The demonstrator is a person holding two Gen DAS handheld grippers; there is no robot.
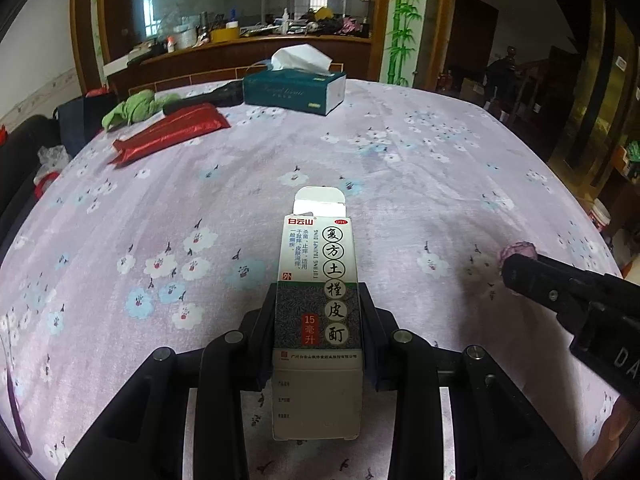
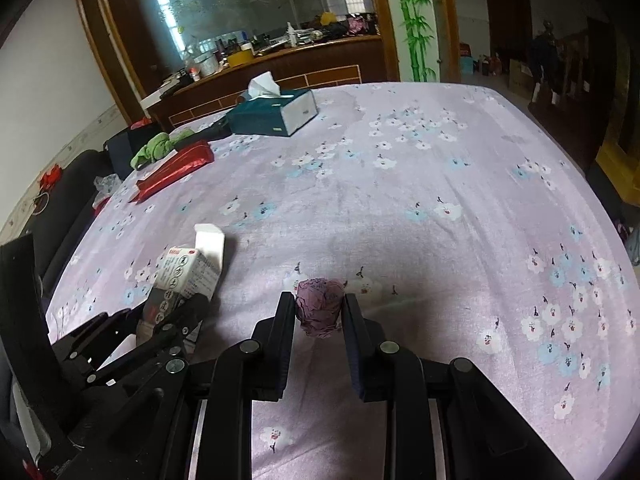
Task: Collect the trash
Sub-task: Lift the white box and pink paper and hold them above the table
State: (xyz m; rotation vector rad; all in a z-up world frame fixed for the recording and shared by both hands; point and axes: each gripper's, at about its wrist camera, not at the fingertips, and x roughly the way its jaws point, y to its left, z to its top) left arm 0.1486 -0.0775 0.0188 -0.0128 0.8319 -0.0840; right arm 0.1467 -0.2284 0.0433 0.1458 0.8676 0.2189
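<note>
both grippers grip trash: left gripper pinches a medicine box, right gripper squeezes a crumpled purple wad.

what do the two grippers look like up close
Both are matte black. Each hand-held gripper, left and right, has two flat, blade-like fingers on hinged linkage bars with round silver pivot bolts. White letters, partly cut off, mark the right one's body in the left wrist view. No cables or sleeves show.
</note>
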